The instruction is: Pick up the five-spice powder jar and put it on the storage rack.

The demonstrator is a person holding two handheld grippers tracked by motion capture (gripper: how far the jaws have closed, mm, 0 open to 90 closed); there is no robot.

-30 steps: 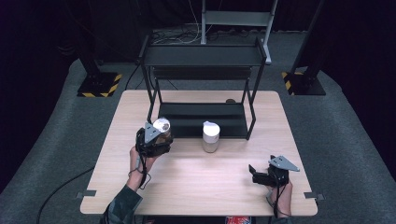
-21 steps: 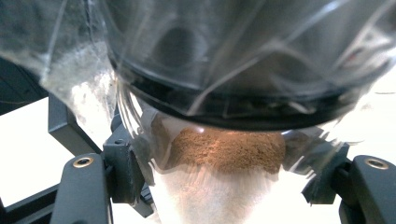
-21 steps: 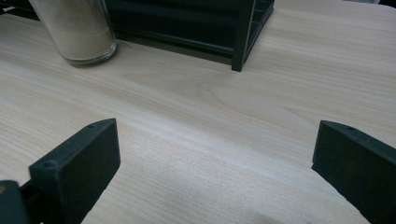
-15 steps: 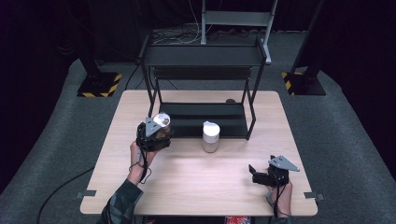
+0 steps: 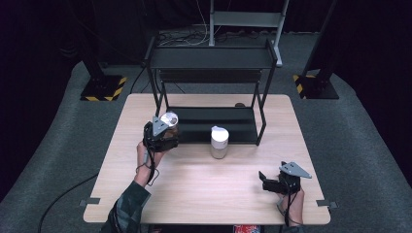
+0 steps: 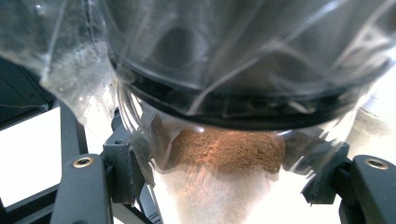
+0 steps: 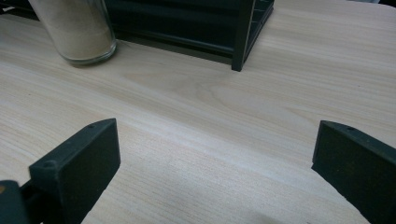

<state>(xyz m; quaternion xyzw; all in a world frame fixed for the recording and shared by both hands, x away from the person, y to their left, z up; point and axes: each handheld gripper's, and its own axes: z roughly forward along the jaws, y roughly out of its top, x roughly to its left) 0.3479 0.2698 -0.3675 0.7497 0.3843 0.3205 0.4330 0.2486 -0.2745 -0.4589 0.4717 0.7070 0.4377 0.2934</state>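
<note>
High view: left claw point(image 5: 164, 130) grips a clear glass jar of brown powder point(image 5: 169, 119) just before the black metal rack's lower shelf point(image 5: 214, 116); right claw point(image 5: 272, 181) rests wide open.

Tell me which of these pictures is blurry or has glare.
Left gripper view: the clear jar sits so near the lens that it smears, with white streaks of glare on the glass. Right gripper view: sharp table grain, black jaws soft. High view: table evenly lit, surroundings dark.

Glossy clear glass jar point(image 6: 224, 116); matt pale wood-grain table point(image 7: 196, 121); matt black metal rack point(image 5: 211, 87).
</note>
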